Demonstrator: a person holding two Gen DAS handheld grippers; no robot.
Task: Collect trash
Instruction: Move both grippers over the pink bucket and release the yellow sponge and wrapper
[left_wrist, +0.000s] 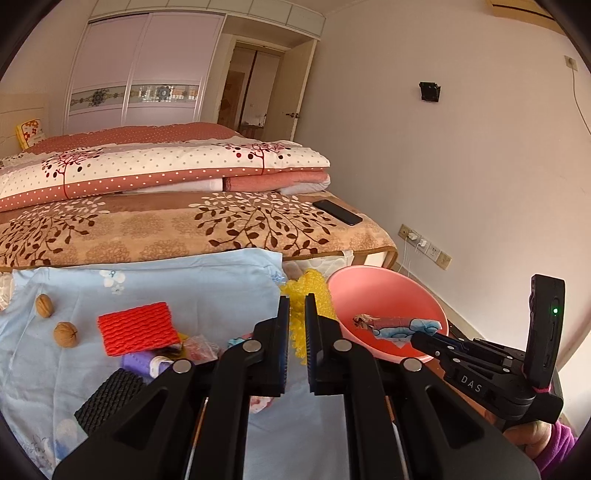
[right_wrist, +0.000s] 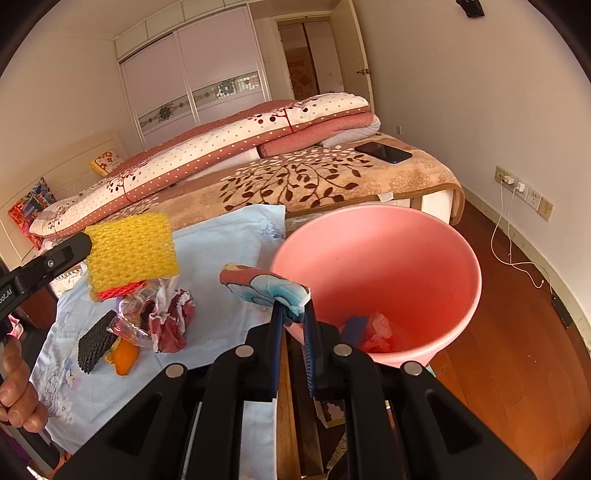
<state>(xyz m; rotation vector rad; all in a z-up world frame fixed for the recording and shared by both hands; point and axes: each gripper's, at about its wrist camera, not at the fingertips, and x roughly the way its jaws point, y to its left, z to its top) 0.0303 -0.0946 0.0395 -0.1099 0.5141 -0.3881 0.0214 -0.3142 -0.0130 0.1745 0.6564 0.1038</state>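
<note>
Pinching a crumpled wrapper (right_wrist: 264, 287) in the right gripper's (right_wrist: 293, 314) jaws beside the pink bin (right_wrist: 458, 254).

A pale blue floral cloth (left_wrist: 147, 295) is covering the desk, which is standing against the foot of a bed (left_wrist: 184, 229). Taking the red foam net (left_wrist: 138, 326) on the cloth as landmark: two walnuts (left_wrist: 65, 334) are lying to its left, a black foam net (left_wrist: 110, 398) is lying nearer the camera, and crumpled wrappers (left_wrist: 199, 349) are lying just to its right.
</note>
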